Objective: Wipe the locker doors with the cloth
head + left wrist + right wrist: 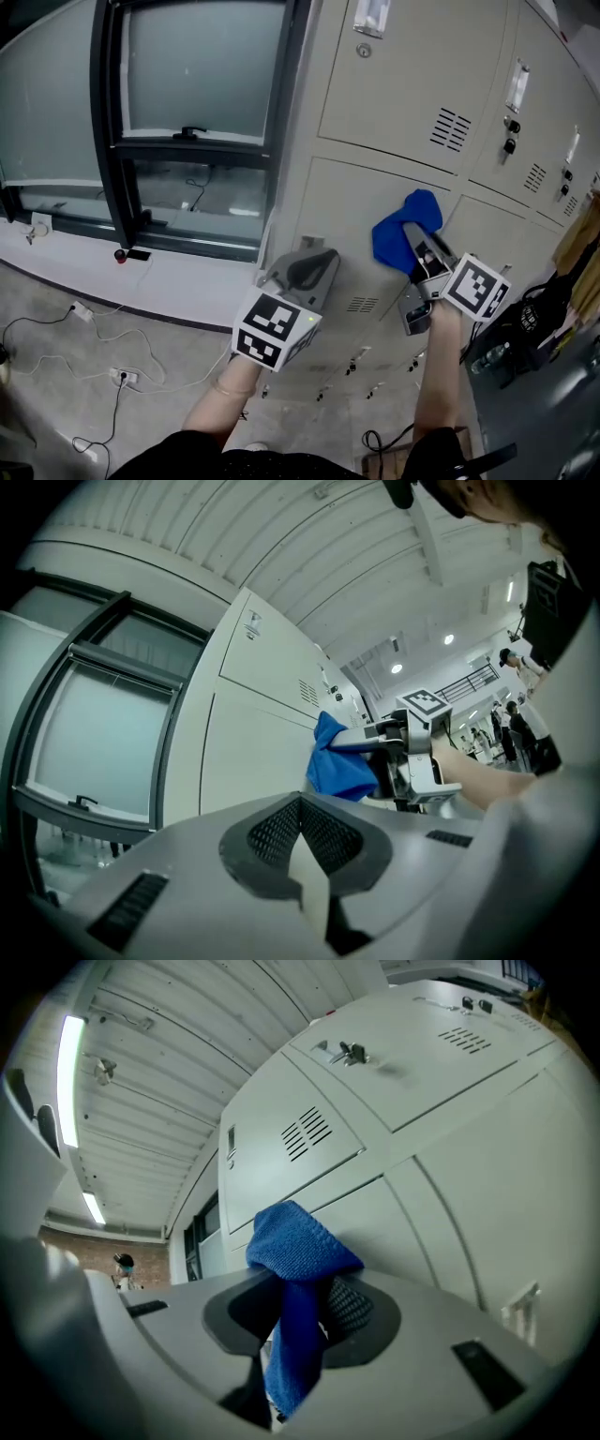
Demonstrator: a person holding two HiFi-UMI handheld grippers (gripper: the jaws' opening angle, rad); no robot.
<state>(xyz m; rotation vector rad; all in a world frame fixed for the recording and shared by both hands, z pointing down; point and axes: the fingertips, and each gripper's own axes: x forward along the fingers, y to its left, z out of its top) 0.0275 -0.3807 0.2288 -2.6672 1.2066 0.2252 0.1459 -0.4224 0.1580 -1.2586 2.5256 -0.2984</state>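
A blue cloth (405, 230) is pinched in my right gripper (419, 246), which is shut on it and holds it against a beige locker door (352, 211) in the middle row. In the right gripper view the cloth (298, 1283) bunches over the jaws and hangs down between them, with the locker doors (441, 1176) just beyond. My left gripper (309, 270) hovers to the left, shut with nothing in it, close to the same door. From the left gripper view I see the cloth (337, 758) and the right gripper (380, 747) off to the right.
More locker doors with vents and key locks (511, 136) run to the right. A dark-framed window (192, 103) stands left of the lockers. Cables and a power strip (117, 375) lie on the floor. A dark bag (544, 319) sits at the right.
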